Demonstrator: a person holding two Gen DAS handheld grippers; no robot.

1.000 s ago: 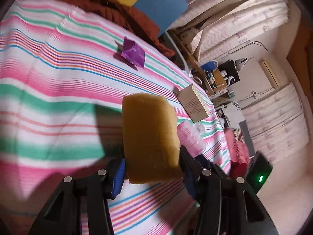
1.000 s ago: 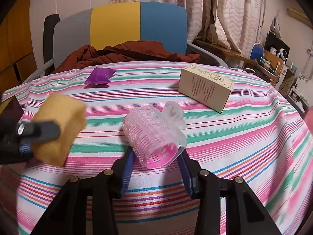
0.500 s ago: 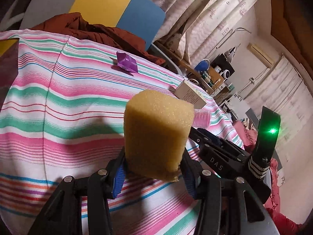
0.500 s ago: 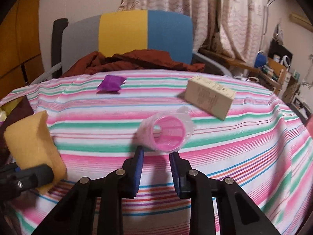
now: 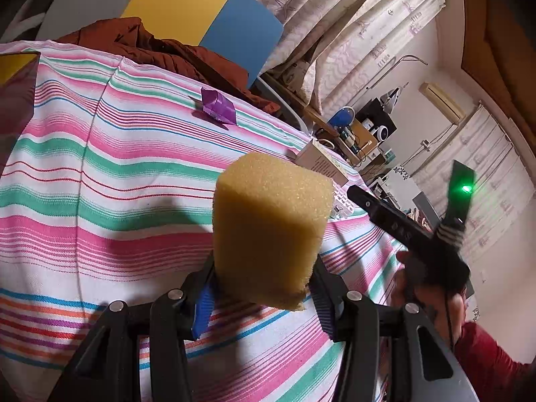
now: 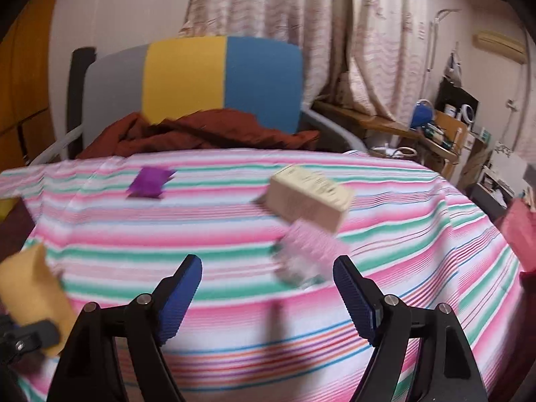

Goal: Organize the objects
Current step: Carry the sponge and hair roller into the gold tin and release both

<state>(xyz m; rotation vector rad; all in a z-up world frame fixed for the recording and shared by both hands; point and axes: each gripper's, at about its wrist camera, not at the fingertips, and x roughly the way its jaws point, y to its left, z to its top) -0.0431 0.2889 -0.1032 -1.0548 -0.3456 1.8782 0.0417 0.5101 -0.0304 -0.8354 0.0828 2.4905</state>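
Pink hair roller [image 6: 306, 254] lain on striped cloth [image 6: 134, 234], blurred, long axis far-to-near, just beyond right gripper [image 6: 268, 296], jaws just opened wide, empty; yellow sponge [image 5: 268, 227] clamped upright by left gripper [image 5: 261, 305]

Each tool is a black plastic frame with two angled arms, silver round screws set at the joints and blue ribbed pads lining the inner faces of the fingers. On the left tool [image 5: 264, 305] four screws show across the frame; the right tool [image 6: 268, 296] shows four as well. Seen from the left wrist, the right tool's body carries pale raised lettering, a lit green lamp and a thin black cable. The person's hand [image 5: 432, 296] emerges from a red sleeve [image 5: 485, 358].
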